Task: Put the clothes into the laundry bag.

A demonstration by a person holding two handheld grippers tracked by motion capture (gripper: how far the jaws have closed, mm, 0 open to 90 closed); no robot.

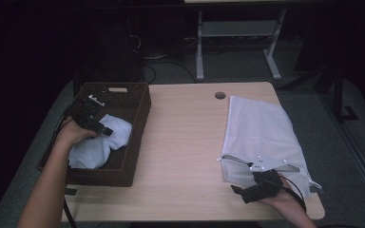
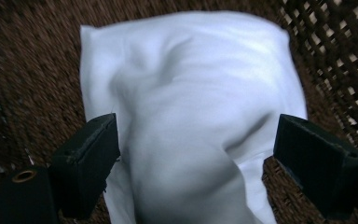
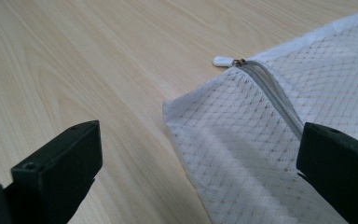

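While nothing is yet gripped on either side, both tools stand ready. Nearest, at the table's front right: the right gripper [image 1: 262,183], jaws spread wide and empty, poised at the near corner of the flat white mesh laundry bag with a grey zipper [image 1: 261,137]. From the right gripper view: one jaw over bare pale wooden table [image 3: 74,65], the other over the mesh, the small white zipper pull [image 3: 223,60] lying at the bag's corner just beyond. Cannot tell for certain whether the zipper is run open; the mouth lies flat, not lifted.

Farther in, at the left: the left gripper [image 1: 105,130], lowered into the dark brown woven wicker basket [image 1: 140,118], jaws parted to either side of the crumpled white cloth garment [image 2: 186,116] resting on the basket's floor. No pinch made; fabric bulging between the jaws, seemingly touching the left one.

By judgement, an early stage: garment in the basket, bag flat and apparently empty, well apart across the table. Left to do: close on the cloth, lift it out, carry it across, hold the bag's mouth open, push the cloth in, likely zip shut.

Beyond the table: a dim floor, grey desk legs.
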